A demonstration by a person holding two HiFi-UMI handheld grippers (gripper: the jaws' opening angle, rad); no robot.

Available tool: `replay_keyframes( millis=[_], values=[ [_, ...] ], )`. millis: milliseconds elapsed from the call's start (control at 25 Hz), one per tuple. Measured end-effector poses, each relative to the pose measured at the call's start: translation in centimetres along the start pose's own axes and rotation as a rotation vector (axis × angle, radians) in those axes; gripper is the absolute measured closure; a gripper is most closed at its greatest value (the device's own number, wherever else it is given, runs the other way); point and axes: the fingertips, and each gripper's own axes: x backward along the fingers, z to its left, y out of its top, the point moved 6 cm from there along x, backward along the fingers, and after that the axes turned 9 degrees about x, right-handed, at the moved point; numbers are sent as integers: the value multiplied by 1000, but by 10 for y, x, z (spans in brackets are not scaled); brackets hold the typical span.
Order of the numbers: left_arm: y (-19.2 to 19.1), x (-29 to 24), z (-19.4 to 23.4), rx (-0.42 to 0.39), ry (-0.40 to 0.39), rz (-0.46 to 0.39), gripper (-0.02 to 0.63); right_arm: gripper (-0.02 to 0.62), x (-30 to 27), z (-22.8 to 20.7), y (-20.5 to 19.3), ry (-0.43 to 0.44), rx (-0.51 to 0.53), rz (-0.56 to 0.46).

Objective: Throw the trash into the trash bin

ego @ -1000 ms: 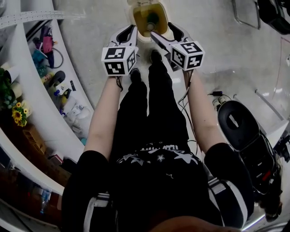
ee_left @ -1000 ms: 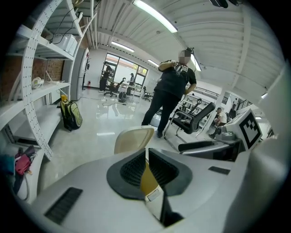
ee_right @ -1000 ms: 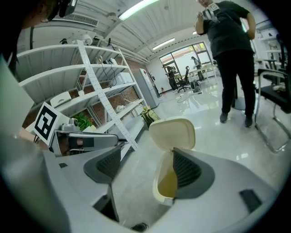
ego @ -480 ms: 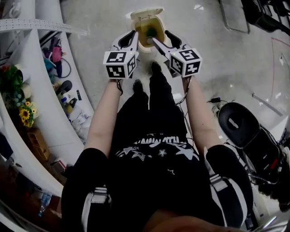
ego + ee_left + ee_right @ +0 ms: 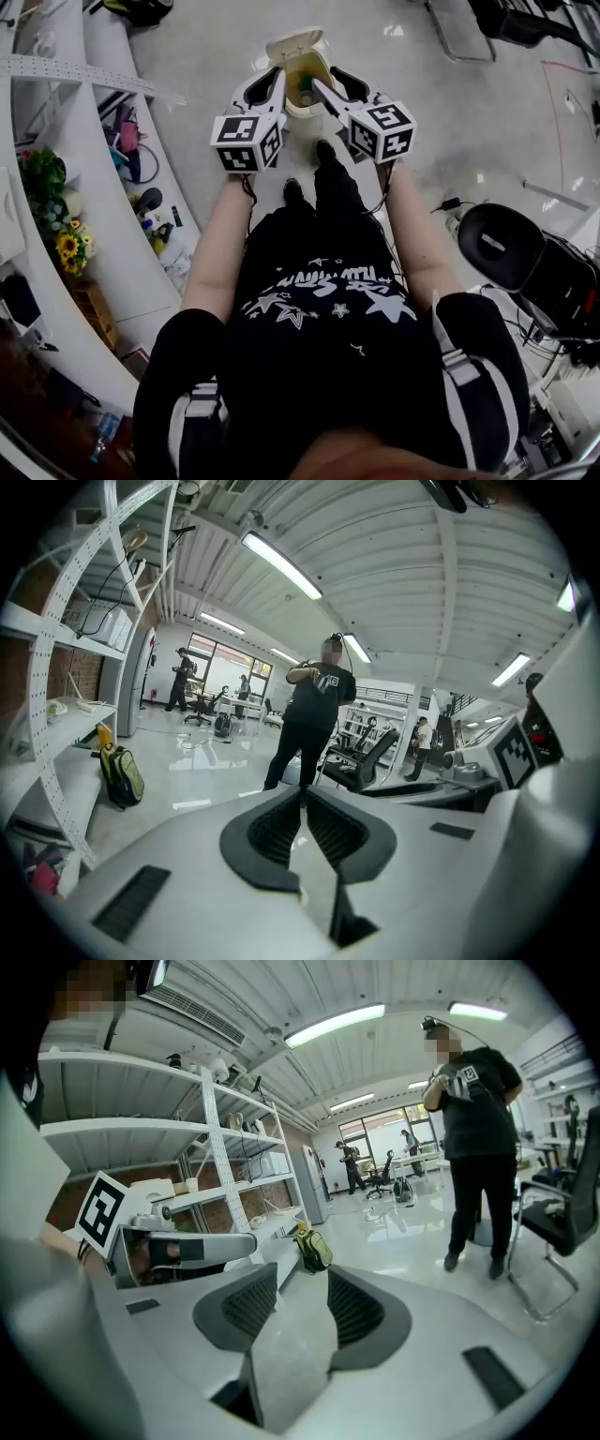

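2 empty tools hover above the open trash bin [image 5: 292,49]: our left gripper [image 5: 268,82] pressed together, our right gripper [image 5: 330,86] closing on nothing, presumably because the trash [image 5: 306,92] already lies inside.

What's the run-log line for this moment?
left claw: shut, empty | right claw: closing, nothing between jaws | trash bin: lid open, shows between both claws in head view
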Motion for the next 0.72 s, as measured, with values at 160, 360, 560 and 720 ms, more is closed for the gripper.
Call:
replay_keyframes(
  millis=[160,360,560,720],
  values=[
    [3,7,-6,2,-13,-4,575,441,10,9,8,-1,4,-16],
    [4,16,-20,-14,-14,-13,575,469,24,13,13,14,-1,-43],
    [5,23,-32,-12,23,-21,575,504,36,9,22,47,4,-68],
    [-4,35,-56,-17,32,-25,575,537,59,11,24,61,46,-80]
  ],
)
